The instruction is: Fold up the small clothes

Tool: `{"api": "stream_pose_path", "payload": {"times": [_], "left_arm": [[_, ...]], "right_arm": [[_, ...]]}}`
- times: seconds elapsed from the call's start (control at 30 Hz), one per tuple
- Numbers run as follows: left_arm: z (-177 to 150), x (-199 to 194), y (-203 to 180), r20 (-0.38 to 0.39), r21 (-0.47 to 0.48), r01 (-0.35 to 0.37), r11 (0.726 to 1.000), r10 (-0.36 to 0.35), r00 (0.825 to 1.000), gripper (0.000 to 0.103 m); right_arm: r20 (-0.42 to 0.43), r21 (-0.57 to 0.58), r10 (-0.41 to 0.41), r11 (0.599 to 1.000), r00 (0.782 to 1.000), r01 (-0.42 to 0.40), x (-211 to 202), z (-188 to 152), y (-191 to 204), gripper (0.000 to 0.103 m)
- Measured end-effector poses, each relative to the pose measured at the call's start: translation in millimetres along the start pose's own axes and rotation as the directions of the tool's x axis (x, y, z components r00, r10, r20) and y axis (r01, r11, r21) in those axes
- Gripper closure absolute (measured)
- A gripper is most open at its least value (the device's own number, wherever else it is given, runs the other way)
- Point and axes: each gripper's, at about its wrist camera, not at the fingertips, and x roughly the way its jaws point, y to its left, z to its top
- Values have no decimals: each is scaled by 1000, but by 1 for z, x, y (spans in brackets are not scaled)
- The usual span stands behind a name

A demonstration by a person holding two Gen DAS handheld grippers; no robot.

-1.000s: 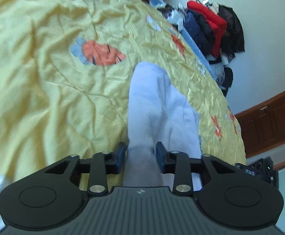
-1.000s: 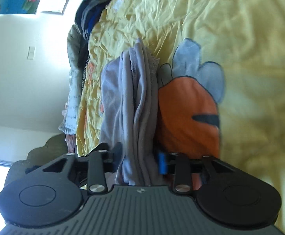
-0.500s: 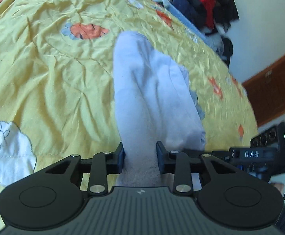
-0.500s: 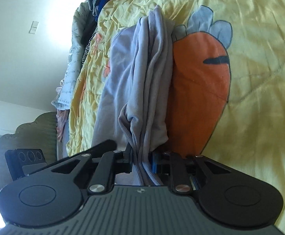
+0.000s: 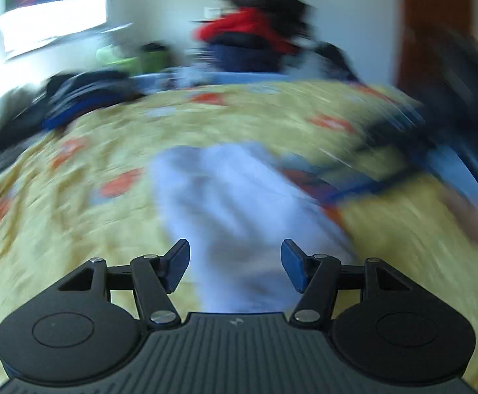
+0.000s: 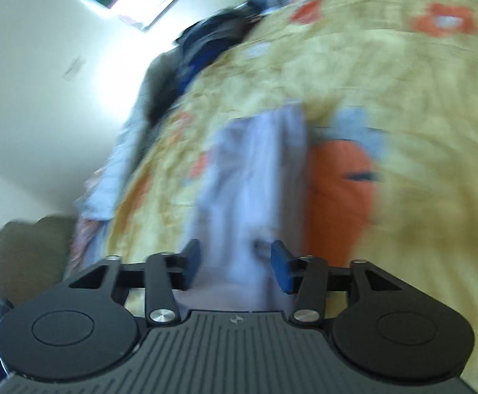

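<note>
Both wrist views look forward and downward, close over the yellow bedspread (image 5: 74, 229). Each faces the pale garment (image 5: 235, 203) lying mid-bed, which they share, plus the dark clothes pile (image 6: 206, 42) at the far edge.

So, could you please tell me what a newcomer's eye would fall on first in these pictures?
Probably the pale lilac garment lying on the yellow quilt, right ahead of both grippers. The left gripper and right gripper are opening, with the cloth seen between their fingers but not pinched. Next, the big orange carrot print beside the garment, and the red clothes piled beyond the bed.
</note>
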Motion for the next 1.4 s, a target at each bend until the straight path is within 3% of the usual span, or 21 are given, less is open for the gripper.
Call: {"api": "stream_pose_path", "payload": {"times": [0.07,0.2,0.27,0.33,0.4,0.43,0.47,0.53,0.57,0.7,0.77,0.8,0.93,1.0,1.03,1.1,1.17,1.23,1.3,1.4], "left_arm": [[-4,13,-17,-25,53,29,998,-27,999,42],[-14,31,-28,-45,66,36,997,-33,998,42],[-15,34,-30,-36,56,26,998,-24,999,42],[-16,37,-32,-31,46,30,998,-29,999,40],[-15,36,-32,-30,37,30,999,-29,999,39],[-13,33,-31,-32,35,30,999,-29,999,39],[-10,29,-29,-23,29,37,999,-36,999,40],[-4,22,-21,7,13,59,998,-59,998,40],[0,22,-18,13,11,60,998,-60,998,39],[7,48,-6,-57,-20,19,1000,-20,998,39],[5,53,-6,-54,-15,20,1000,-21,998,40],[5,54,-7,-56,-6,11,1000,-11,998,39],[5,58,-7,-58,-28,7,1000,-9,998,39],[5,59,-7,-59,-25,8,1000,-9,998,39],[5,59,-6,-59,-25,8,1000,-10,998,39],[5,60,-6,-56,-26,9,1000,-11,998,39],[4,60,-7,-55,-23,7,1000,-8,998,38],[4,60,-8,-55,-19,3,1000,-4,998,38],[3,59,-10,-54,-13,0,1000,-1,999,38],[3,55,-8,-40,-31,3,1000,-4,999,38]], "right_arm": [[-41,-35,10,999,999,-11,25,21,10,33],[-147,-26,-61,998,987,58,78,62,1,39],[-170,0,-71,997,983,72,89,71,-11,75],[-196,-3,-152,988,969,154,90,78,-15,101],[-184,-3,-184,982,966,186,82,80,-15,100],[-184,8,-177,983,967,181,77,79,-13,91],[-167,-2,-157,987,973,159,72,78,-7,71],[-101,-53,-153,988,983,148,67,82,8,46],[-76,-71,-144,988,987,138,67,83,15,39],[-81,-90,-193,979,978,186,93,99,18,37],[-116,-81,-246,968,962,238,111,104,5,45],[-121,-80,-233,971,965,224,117,105,1,46],[-105,-110,-245,966,964,234,113,102,4,48],[-81,-128,-269,958,960,257,100,93,14,44],[-71,-135,-251,961,965,240,92,86,20,45],[-73,-135,-156,980,985,146,77,69,30,36],[-106,-140,-113,985,988,98,69,52,32,36],[-146,-154,-130,982,981,107,69,37,26,37],[-127,-181,-155,975,980,131,70,25,14,44],[-104,-84,-120,990,987,111,56,27,2,50]]}}
